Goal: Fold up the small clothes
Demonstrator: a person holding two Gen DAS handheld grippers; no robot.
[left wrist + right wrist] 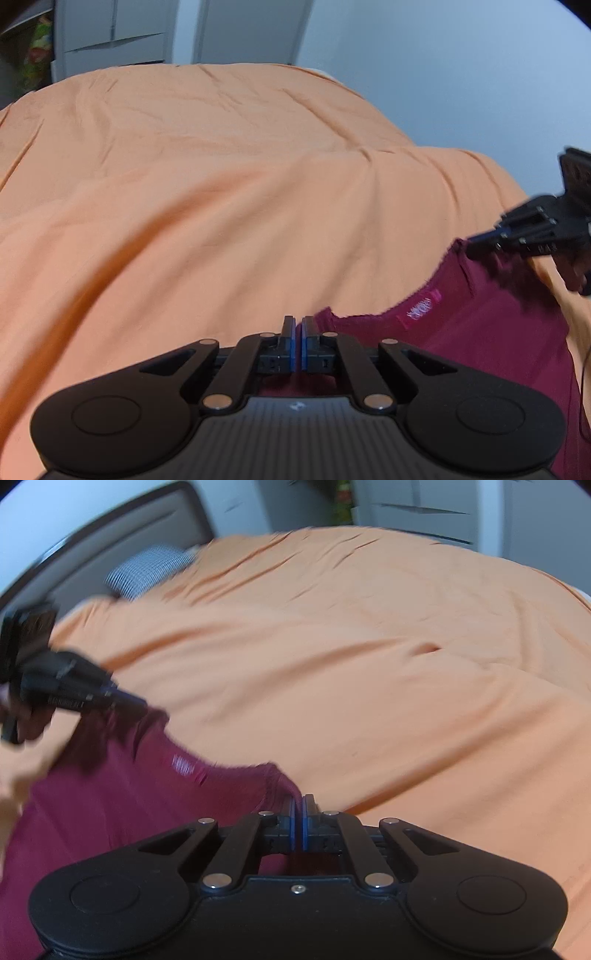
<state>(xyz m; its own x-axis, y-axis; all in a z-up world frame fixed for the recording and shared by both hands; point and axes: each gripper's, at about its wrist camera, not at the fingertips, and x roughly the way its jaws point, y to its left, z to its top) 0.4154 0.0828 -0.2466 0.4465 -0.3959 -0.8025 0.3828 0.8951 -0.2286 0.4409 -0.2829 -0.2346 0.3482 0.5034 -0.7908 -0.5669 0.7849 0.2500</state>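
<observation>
A small maroon garment [480, 332] with a pink neck label [423, 308] hangs stretched between my two grippers above an orange bedsheet [221, 184]. My left gripper [298, 325] is shut on one top corner of the garment. My right gripper [298, 805] is shut on the other top corner of the garment [147, 797]. In the left wrist view the right gripper [480, 242] pinches the cloth at the right edge. In the right wrist view the left gripper [133, 703] pinches it at the left. The garment's lower part is hidden under the gripper bodies.
The orange bedsheet [369, 646] covers the whole bed, lightly wrinkled. A checkered pillow [147, 570] and dark headboard [110, 528] lie at the far left in the right wrist view. White cabinets [114, 37] and a wall stand beyond the bed.
</observation>
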